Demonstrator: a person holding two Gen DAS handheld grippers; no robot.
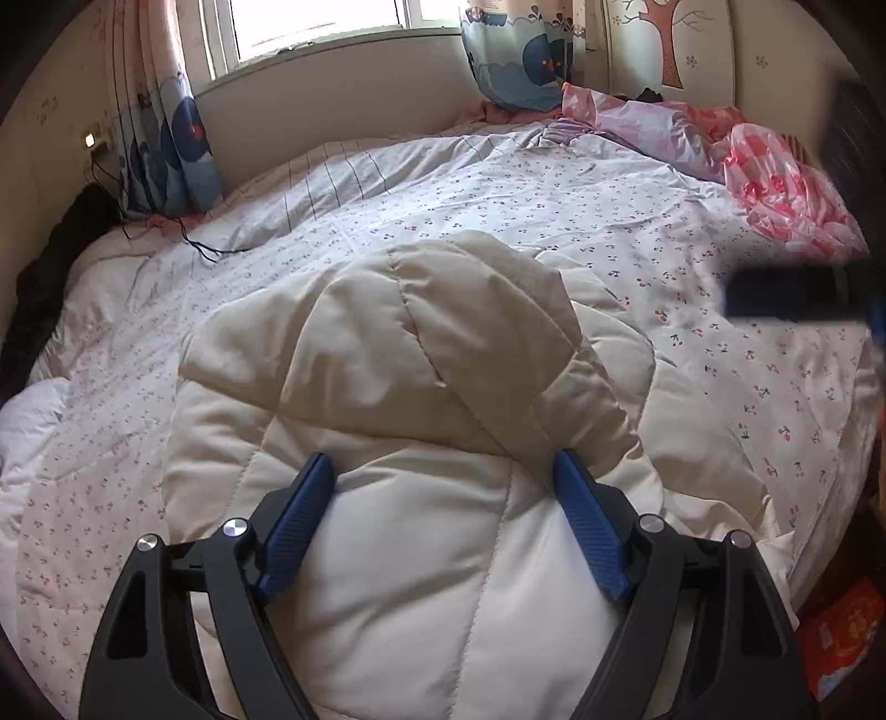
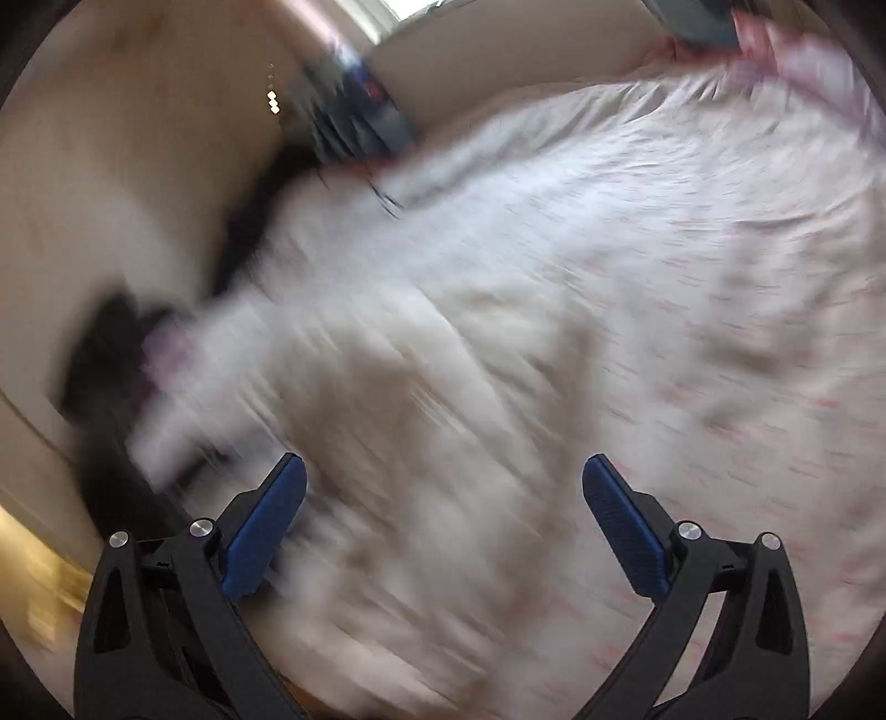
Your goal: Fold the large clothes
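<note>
Left wrist view was filled at the bottom by the left gripper (image 1: 443, 471), whose blue ribbed fingers (image 1: 302, 512) were spread wide apart, with nothing clamped between them. Below and between them lay the cream quilted padded jacket (image 1: 421, 387), its rounded hood folded over in the centre of the frame; whether the finger tips touched the fabric could not be told. The jacket was spread on a white bedcover printed with small red cherries (image 1: 554, 183), which covered the bed across the middle of the frame. A crumpled pink and white plastic bag (image 1: 786, 183) was seen at the upper right, a patterned blue curtain (image 1: 177, 144) at the upper left beside a bright window (image 1: 315, 22), and a thin black cable (image 1: 188, 238) trailed onto the bedcover at the left.

Right wrist view was heavily blurred. The right gripper (image 2: 443, 471) was seen at the bottom with its blue fingers (image 2: 266, 531) likewise held wide apart and empty, above the pale smeared jacket (image 2: 387, 421).
</note>
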